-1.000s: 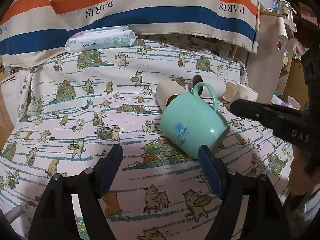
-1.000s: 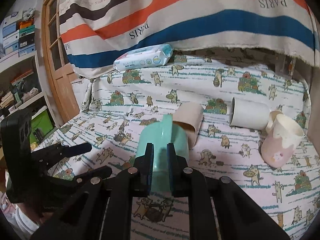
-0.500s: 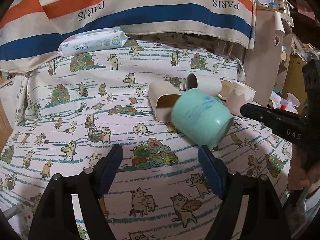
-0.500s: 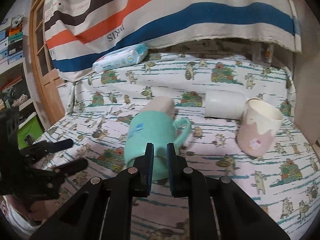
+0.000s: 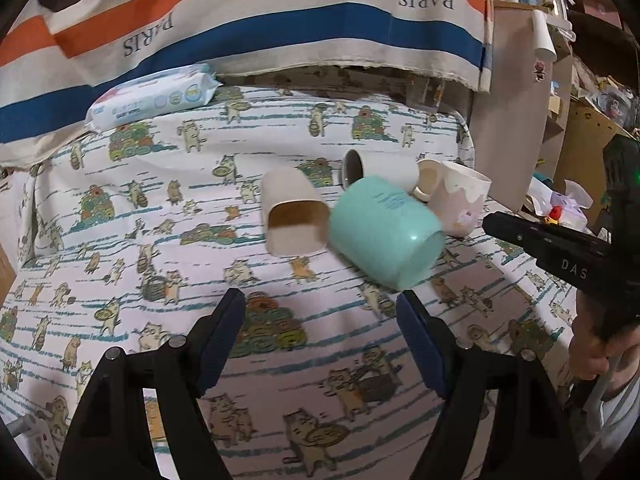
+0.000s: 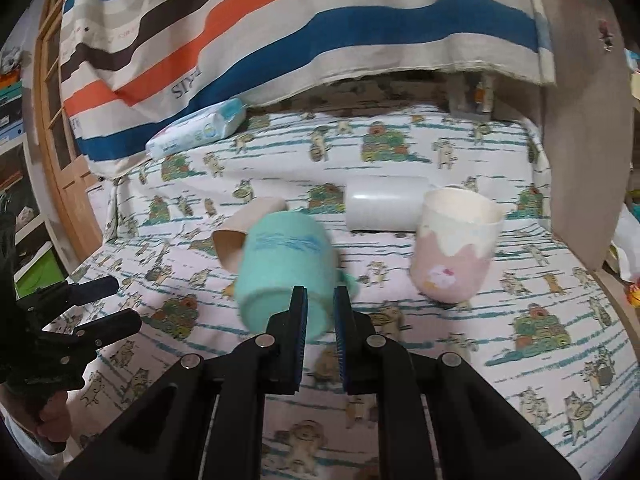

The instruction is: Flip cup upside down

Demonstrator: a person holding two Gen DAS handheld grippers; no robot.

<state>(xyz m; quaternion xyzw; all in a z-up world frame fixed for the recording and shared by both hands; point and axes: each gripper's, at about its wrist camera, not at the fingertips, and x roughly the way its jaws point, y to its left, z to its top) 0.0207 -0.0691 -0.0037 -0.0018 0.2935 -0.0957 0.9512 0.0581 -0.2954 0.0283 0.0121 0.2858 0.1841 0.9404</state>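
Note:
A mint green mug (image 5: 386, 232) lies tilted with its base towards me on the cat-print cloth; in the right wrist view the mug (image 6: 280, 264) is blurred, its handle low at its right. My right gripper (image 6: 320, 304) has its fingers close together just in front of the mug's rim; whether they still pinch it is unclear. The right gripper's black finger (image 5: 536, 236) shows at the right of the left wrist view. My left gripper (image 5: 320, 320) is open and empty, just in front of the mug.
A beige cup (image 5: 292, 216) and a white cup (image 5: 372, 166) lie on their sides behind the mug. A pink and cream cup (image 6: 456, 248) stands upright to the right. A baby wipes pack (image 5: 152, 96) lies at the back by the striped cloth.
The mug has rolled over, from handle up to handle low at the right, and shifted right. The left gripper has backed away a little.

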